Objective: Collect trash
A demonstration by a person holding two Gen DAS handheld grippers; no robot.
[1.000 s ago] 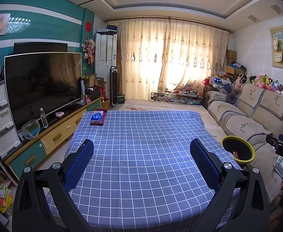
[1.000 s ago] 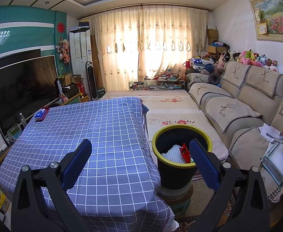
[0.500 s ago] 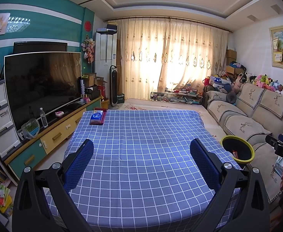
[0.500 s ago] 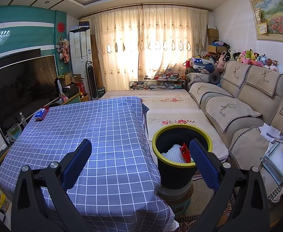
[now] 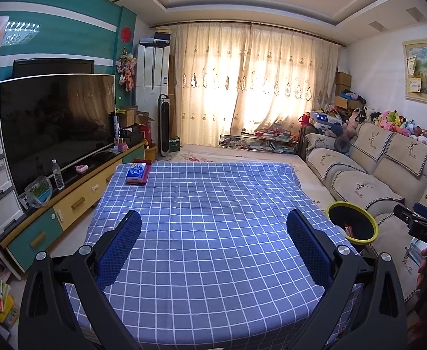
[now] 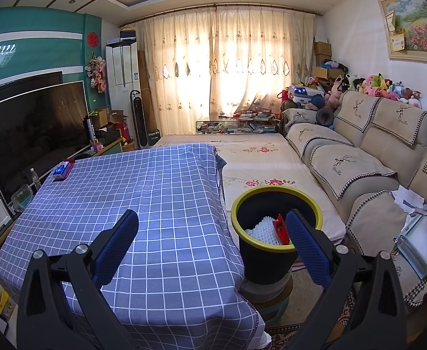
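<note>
Both claws are hanging wide apart with nothing in them. The left gripper (image 5: 213, 248) is hovering over the near part of the checked tablecloth (image 5: 207, 204), and the right gripper (image 6: 213, 242) is sitting over the table's near right corner.

The bin (image 6: 274, 233), black with a yellow-green rim, is standing just off the table's right edge. It's holding a white textured sheet (image 6: 264, 229) and a red wrapper (image 6: 280, 227).

The only thing on the cloth is a blue pack on a dark red case (image 5: 138, 172) at the far left corner, long axis running near-to-far. I'd say the left claw is the closer one.

Print on the pack is too small to read.
</note>
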